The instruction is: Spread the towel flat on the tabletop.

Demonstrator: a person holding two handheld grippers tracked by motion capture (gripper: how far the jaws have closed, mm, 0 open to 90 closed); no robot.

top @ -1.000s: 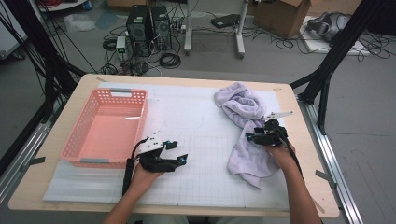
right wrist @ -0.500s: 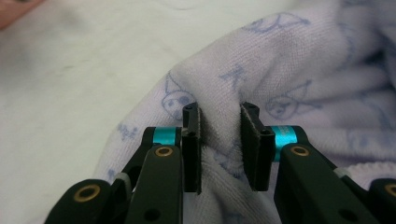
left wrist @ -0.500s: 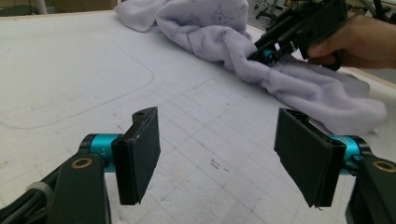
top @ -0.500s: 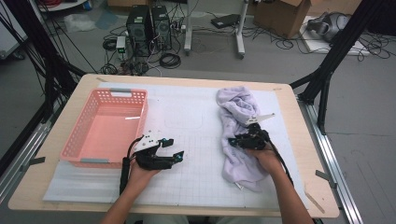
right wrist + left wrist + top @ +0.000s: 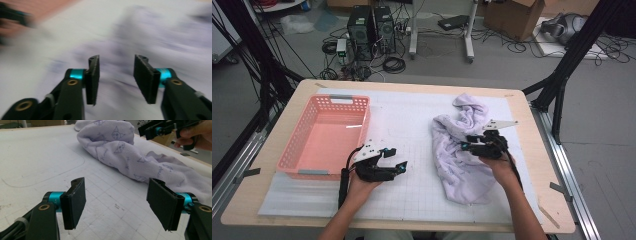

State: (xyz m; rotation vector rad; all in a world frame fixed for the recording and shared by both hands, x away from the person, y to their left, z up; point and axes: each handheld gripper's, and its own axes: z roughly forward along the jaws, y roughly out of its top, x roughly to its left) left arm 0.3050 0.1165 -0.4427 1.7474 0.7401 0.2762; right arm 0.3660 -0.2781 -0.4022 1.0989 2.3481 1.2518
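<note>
Crumpled pale-lilac terry towel w/ small printed figures [image 5: 462,150] lies on the right half of the worktop [image 5: 532,200], toward its far-right corner. Likely light, limp, soft; a pinch on a raised fold or edge should hold. Right claw [image 5: 464,145] hovers over it, jaws just been opening, nothing btwn them. Left claw [image 5: 116,203] spread, empty, near front edge. Pink perforated plastic basket [image 5: 292,155] at left: rigid.

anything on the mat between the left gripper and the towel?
No. In the high view, only bare white gridded mat separates the left gripper from the lavender towel. The left gripper view shows the same: empty grid ahead of its open jaws, then the towel's edge.
</note>
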